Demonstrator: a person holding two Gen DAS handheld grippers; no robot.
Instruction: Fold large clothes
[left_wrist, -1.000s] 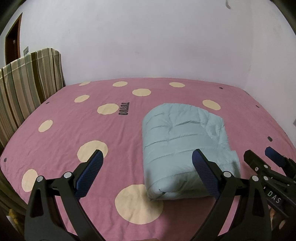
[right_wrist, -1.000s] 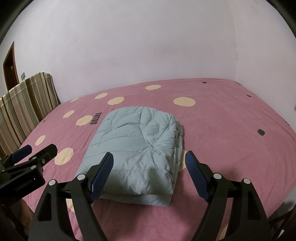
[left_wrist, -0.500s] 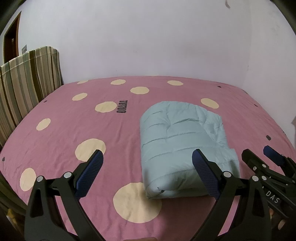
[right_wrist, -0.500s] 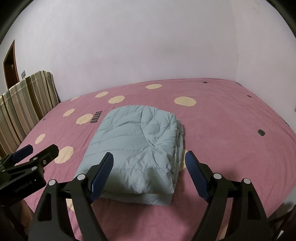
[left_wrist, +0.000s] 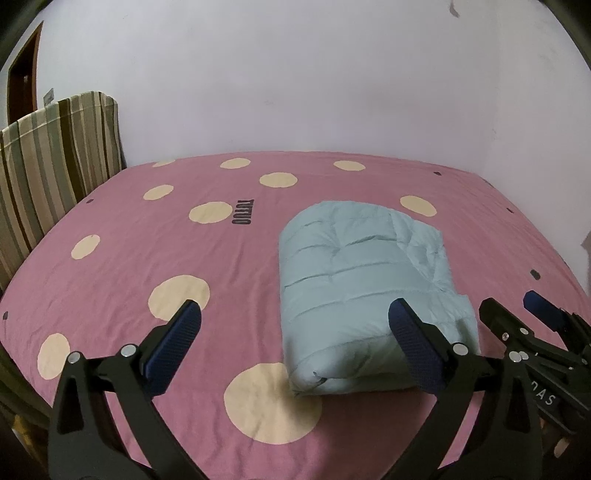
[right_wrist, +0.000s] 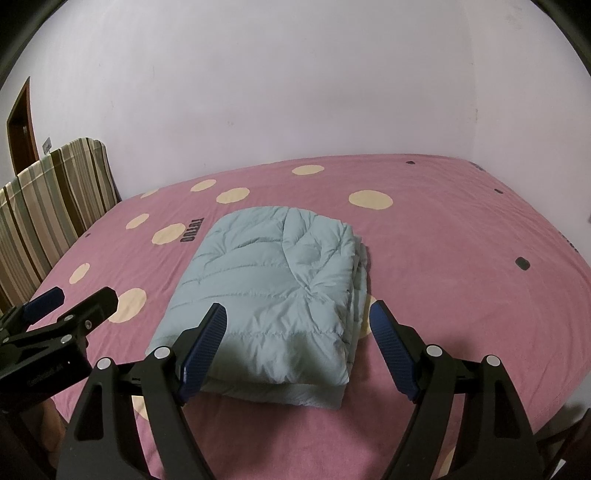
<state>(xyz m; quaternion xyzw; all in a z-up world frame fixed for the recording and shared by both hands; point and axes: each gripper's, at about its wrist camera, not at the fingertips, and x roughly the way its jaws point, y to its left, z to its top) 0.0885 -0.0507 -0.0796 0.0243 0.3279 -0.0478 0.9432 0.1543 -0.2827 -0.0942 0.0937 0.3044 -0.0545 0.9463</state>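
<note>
The folded jacket (right_wrist: 273, 306) lay on the bed (right_wrist: 443, 258); at six o'clock both the left gripper (left_wrist: 295, 339) and right gripper (right_wrist: 299, 339) gaped, empty.

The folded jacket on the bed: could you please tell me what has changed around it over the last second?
Nothing visibly changed. The folded light-blue jacket lies in the same place on the pink dotted bedspread, and the left claw and right claw both hover open short of it, holding nothing.

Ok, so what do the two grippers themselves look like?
Both match: the left gripper and right gripper have matte black angular frames with silver rivets and triangular cut-outs. Dark blue textured pads line the jaws. White lettering marks the body of each. No cables or sleeves show.
</note>
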